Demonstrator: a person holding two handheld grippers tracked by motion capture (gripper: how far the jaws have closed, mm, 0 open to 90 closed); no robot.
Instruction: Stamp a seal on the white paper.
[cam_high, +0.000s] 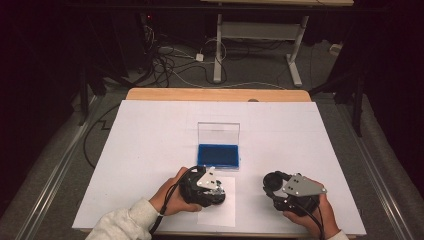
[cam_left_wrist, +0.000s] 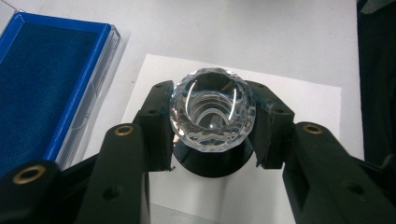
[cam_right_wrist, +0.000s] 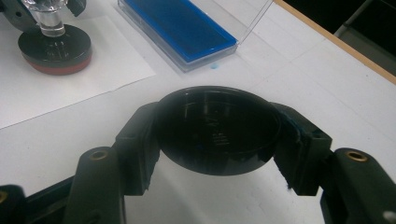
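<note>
Stamp held over the paper, ink pad further out and to the left.

The crystal-handled stamp (cam_left_wrist: 212, 109) is clamped at its faceted knob by the left gripper (cam_high: 206, 186), upright, its black base set on or just above the paper sheet (cam_left_wrist: 299, 107); contact cannot be told. A round black lid (cam_right_wrist: 217, 128) is gripped edgewise by the right gripper (cam_high: 292, 192), just above the white table (cam_high: 150, 145). Beyond the paper lies the open blue ink pad case (cam_high: 218, 155), its long axis crosswise, nearer the left gripper, so any inking move would likely be forward and slightly left.

Stamp's base (cam_left_wrist: 212, 163) hidden beneath crystal knob (cam_left_wrist: 212, 109)
</note>
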